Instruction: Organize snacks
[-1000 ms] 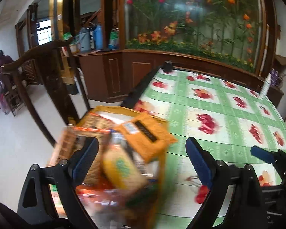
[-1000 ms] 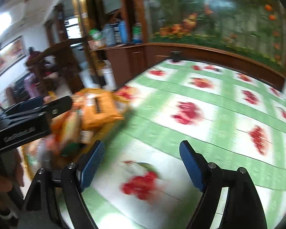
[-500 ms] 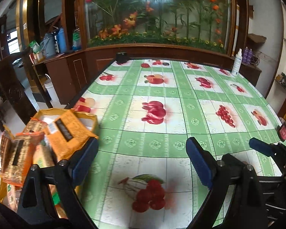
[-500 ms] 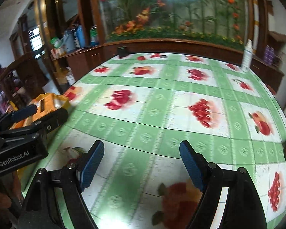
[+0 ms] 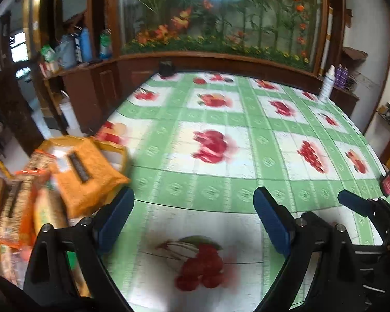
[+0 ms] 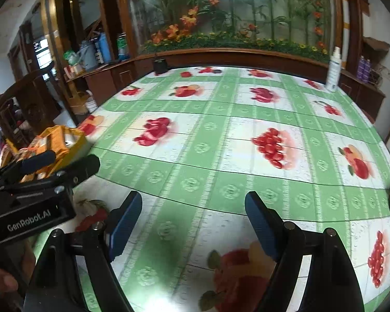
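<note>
Currently pre-grasp, nothing picked yet. Yellow basket (image 5: pixel 117 153) heaped with orange foil snack packets (image 5: pixel 88 174) sits at table's left edge. Left gripper (image 5: pixel 193 214) gapes wide, empty, just right of it; right gripper (image 6: pixel 193 219) also apart, empty, over green fruit-print tablecloth (image 6: pixel 221 140). Next: swing left, clamp top packet.
</note>
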Action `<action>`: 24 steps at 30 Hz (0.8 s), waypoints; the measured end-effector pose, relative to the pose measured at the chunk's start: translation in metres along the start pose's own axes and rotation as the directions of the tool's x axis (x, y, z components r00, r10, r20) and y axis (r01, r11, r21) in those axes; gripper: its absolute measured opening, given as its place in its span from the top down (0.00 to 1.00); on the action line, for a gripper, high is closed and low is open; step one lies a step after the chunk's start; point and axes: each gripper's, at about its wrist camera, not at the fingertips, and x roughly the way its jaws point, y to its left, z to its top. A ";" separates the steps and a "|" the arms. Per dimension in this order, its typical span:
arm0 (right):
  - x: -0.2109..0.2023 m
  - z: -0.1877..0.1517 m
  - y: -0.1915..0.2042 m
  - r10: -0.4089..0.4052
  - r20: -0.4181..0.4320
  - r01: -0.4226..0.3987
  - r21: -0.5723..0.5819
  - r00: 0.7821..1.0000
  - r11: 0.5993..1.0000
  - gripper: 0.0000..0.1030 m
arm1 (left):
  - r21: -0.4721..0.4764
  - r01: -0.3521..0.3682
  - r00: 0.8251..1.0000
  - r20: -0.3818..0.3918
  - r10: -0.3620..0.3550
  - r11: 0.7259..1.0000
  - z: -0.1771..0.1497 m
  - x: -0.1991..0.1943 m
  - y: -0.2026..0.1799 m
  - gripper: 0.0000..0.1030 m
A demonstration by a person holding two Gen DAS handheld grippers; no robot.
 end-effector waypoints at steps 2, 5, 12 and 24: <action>0.000 0.003 0.008 0.028 0.001 -0.028 -0.024 1.000 0.999 0.21 | -0.005 -0.040 0.999 0.035 0.041 0.999 0.001 -0.012 0.009 0.10; 0.000 0.007 0.028 0.079 0.007 -0.078 -0.076 0.997 0.994 0.21 | -0.031 -0.074 0.995 0.069 0.076 0.997 0.002 -0.029 0.028 0.10; 0.006 0.013 0.090 0.198 0.008 -0.193 -0.183 0.980 0.964 0.21 | -0.102 -0.174 0.981 0.070 0.182 0.979 -0.010 -0.057 0.077 0.10; 0.017 0.004 0.177 0.322 -0.049 -0.320 -0.336 0.945 0.886 0.21 | -0.184 -0.353 0.931 0.029 0.364 0.917 -0.042 -0.081 0.138 0.09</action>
